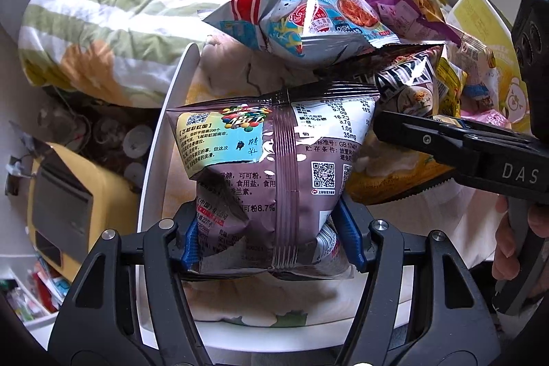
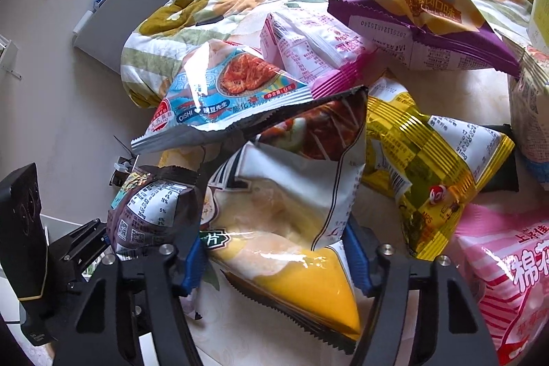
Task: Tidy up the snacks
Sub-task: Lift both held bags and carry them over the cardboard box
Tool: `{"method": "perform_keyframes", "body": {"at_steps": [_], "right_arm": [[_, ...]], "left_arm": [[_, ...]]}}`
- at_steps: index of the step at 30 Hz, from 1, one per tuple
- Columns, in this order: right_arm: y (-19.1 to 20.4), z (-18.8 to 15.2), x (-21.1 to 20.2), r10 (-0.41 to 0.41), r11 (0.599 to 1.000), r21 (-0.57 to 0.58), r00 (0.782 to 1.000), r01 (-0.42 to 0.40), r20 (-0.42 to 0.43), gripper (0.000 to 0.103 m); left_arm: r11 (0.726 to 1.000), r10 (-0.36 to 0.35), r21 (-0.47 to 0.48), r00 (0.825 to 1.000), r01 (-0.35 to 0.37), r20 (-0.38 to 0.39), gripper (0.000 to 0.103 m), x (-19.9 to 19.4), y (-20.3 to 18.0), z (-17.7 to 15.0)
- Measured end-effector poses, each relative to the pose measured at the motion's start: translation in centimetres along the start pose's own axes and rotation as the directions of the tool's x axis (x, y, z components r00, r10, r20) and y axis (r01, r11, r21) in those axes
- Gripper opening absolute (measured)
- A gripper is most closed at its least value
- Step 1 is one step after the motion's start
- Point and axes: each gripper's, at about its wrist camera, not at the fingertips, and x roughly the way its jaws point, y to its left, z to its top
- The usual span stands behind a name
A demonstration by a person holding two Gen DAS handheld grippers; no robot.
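Observation:
My left gripper (image 1: 271,242) is shut on a purple-brown chocolate candy bag (image 1: 271,167), held with its back label facing me; the bag also shows in the right wrist view (image 2: 151,211). My right gripper (image 2: 274,259) is shut on a yellow-and-white chip bag (image 2: 284,228), seen from the side in the left wrist view (image 1: 394,184). A blue OISHI shrimp cracker bag (image 2: 226,102) lies on top of the pile (image 1: 308,26).
Other snack bags lie around: a purple one (image 2: 429,23), a pink-white one (image 2: 308,50), a yellow-green one (image 2: 429,167), a pink marshmallow bag (image 2: 507,276). A flowered quilt (image 1: 103,23) lies behind. A white tray rim (image 1: 164,126) curves on the left.

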Motion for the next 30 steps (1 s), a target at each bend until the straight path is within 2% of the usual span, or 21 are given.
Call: {"method": "perform_keyframes", "body": {"at_steps": [6,18,24,30], "right_arm": [[0.4,-1.1,-1.0,-0.008,1.000,0.007,1.000,0.008,0.020,0.056],[1.1,-3.5,-4.7,-0.037,0.999,0.037,0.997,0.035,0.066,0.056],[1.3,-4.9,-9.3,-0.059,0.996,0.076,0.988,0.048,0.146,0.056],[0.0,-5.7,-16.0,-0.111,0.989,0.122,0.960,0.082,0.256,0.056]], "left_arm": [[1.000,0.001,0.028,1.000,-0.002,0.016,0.060,-0.9,-0.5,-0.3],[0.998,-0.011,0.065,0.999,0.008,0.050,0.060,-4.6,-1.6,-1.9],[0.992,-0.031,0.128,0.994,0.017,0.106,0.060,-8.4,-3.7,-1.9],[0.973,-0.068,0.228,0.981,0.025,0.181,0.060,-12.1,-8.1,-0.1]]}}
